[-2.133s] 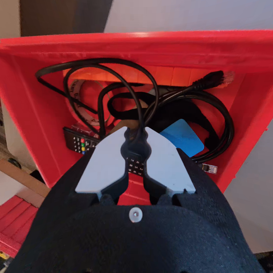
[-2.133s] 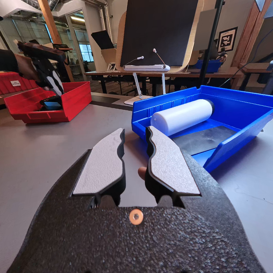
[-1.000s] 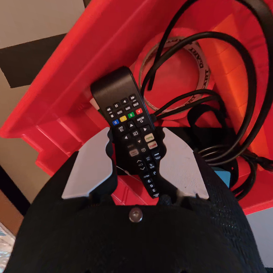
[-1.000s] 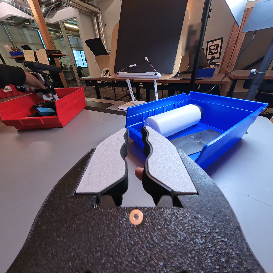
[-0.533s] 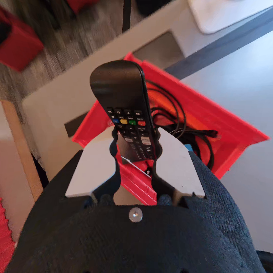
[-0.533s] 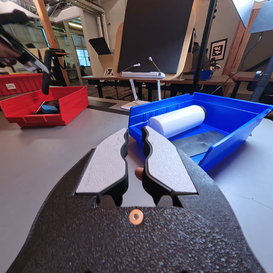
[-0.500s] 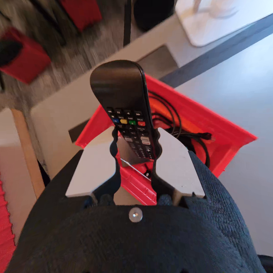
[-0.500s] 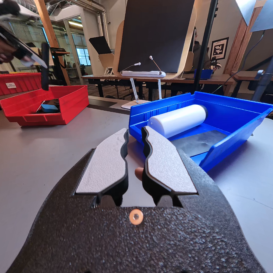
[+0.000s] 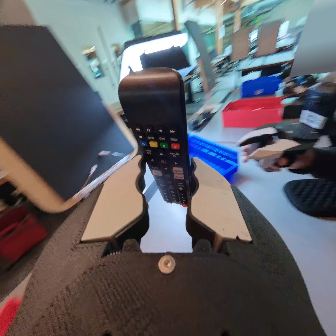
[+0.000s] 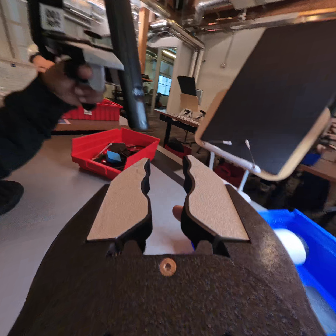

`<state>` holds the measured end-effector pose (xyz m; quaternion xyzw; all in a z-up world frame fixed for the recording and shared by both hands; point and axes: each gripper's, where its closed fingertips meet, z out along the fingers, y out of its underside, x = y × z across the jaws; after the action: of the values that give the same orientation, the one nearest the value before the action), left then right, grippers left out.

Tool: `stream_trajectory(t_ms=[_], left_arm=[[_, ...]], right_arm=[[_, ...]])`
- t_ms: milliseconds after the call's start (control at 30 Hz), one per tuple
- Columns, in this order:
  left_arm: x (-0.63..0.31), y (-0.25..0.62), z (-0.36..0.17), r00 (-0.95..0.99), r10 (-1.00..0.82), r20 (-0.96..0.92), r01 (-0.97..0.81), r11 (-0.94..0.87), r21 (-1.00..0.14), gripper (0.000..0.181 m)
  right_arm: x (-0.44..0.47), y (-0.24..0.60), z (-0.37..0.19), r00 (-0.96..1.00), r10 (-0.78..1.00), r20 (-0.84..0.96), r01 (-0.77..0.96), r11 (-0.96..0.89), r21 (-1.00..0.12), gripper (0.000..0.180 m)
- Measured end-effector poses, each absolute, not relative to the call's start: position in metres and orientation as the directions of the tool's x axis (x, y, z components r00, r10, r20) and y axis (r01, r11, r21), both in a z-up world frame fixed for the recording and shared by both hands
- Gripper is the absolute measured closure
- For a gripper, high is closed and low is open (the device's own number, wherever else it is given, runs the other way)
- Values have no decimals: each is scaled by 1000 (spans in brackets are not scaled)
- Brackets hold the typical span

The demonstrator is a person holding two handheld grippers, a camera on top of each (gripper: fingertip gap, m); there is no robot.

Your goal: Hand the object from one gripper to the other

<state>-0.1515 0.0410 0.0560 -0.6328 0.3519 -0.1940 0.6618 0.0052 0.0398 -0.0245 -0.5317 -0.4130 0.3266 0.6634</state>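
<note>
The grey tabletop (image 10: 45, 181) carries a red bin (image 10: 116, 145) on the far left and a blue bin (image 10: 309, 236) at the near right of the right wrist view. A black board (image 10: 272, 100) on a white stand rises behind them, tilted. The red bin holds dark cables and a small blue item (image 10: 113, 155); a white cylinder (image 10: 289, 245) lies in the blue bin. The left gripper (image 9: 167, 160) is raised above the tabletop, its fingers (image 9: 214, 198) pinching a black remote (image 9: 160, 131) near its lower end, button face toward the camera. In the right wrist view the remote (image 10: 127, 63) hangs at upper left, over the red bin, with a hand (image 10: 67, 85) on the left gripper's handle. The right gripper (image 10: 166, 163) is apart from the remote, its fingers (image 10: 125, 200) spread with nothing between them.
</note>
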Motion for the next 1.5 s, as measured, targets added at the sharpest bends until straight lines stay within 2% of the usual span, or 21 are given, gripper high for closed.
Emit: stream_trajectory(t_ms=[100,167,300,400,533,700,800,933,1067,1267,1500], left_arm=[[-105,30,58,590,-768,-250,-155,196,-968,134],[-89,26,49,553,-792,-257,-136,219,-966,133],[-74,32,13,505,-820,-268,-209,185,-960,134],[-63,33,-4,460,-846,-269,-245,170,-954,134],[-49,27,-19,390,-880,-271,-282,166,-945,134],[-39,20,-34,339,-896,-288,-349,164,-922,134],[-34,15,-45,294,-914,-279,-389,152,-909,134],[-30,18,-58,272,-924,-267,-411,139,-901,135],[-27,24,-62,289,-931,-224,-371,107,-923,135],[-31,30,-51,316,-942,-111,-250,30,-968,132],[-23,45,-58,427,-867,-259,-315,126,-941,126]], right_arm=[[-34,20,29,287,925,250,-14,264,-964,140],[-46,12,45,228,936,267,-7,276,-961,139],[-45,24,37,232,946,227,-78,251,-965,146],[-48,32,25,165,980,115,-68,128,-990,137],[-49,21,26,97,988,119,-86,127,-988,132],[-51,15,16,98,978,182,17,182,-983,128],[-54,11,0,81,967,240,141,228,-964,124],[-54,15,-17,81,950,303,236,277,-931,128],[-51,22,-20,73,954,290,223,268,-937,129],[-47,34,-17,157,902,403,253,358,-899,129],[-50,39,4,259,911,322,116,302,-946,130]])
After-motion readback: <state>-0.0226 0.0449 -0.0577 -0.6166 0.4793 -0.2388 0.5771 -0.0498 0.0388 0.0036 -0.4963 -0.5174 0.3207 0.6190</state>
